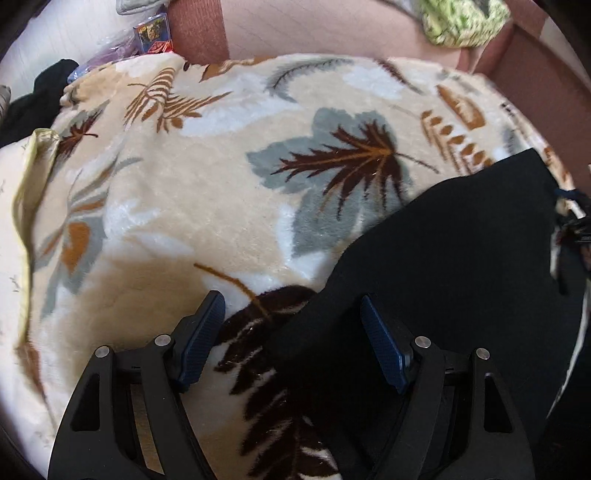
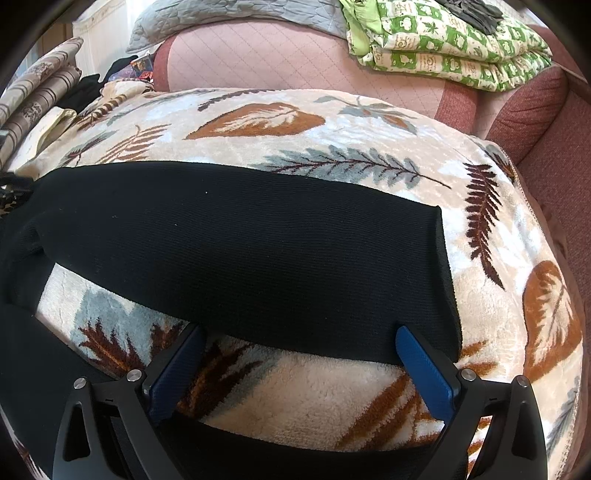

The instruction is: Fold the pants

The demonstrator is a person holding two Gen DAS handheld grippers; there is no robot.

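Note:
Black pants [image 1: 461,258] lie spread on a cream leaf-patterned blanket [image 1: 184,206]. In the left wrist view the black cloth fills the lower right. My left gripper [image 1: 291,306] is open and empty, just above the cloth's left edge, one finger over the blanket and one over the pants. In the right wrist view one pant leg [image 2: 258,251] runs across the blanket [image 2: 332,125] and ends at a cuff on the right. My right gripper [image 2: 299,328] is open and empty, its fingertips at the near edge of that leg.
A pink sofa back [image 2: 277,55] rises behind the blanket. A folded green patterned quilt [image 2: 454,48] lies on top of it at the right. Dark clothes and small boxes [image 1: 153,31] sit at the far left. Striped cushions [image 2: 40,92] stand at the left.

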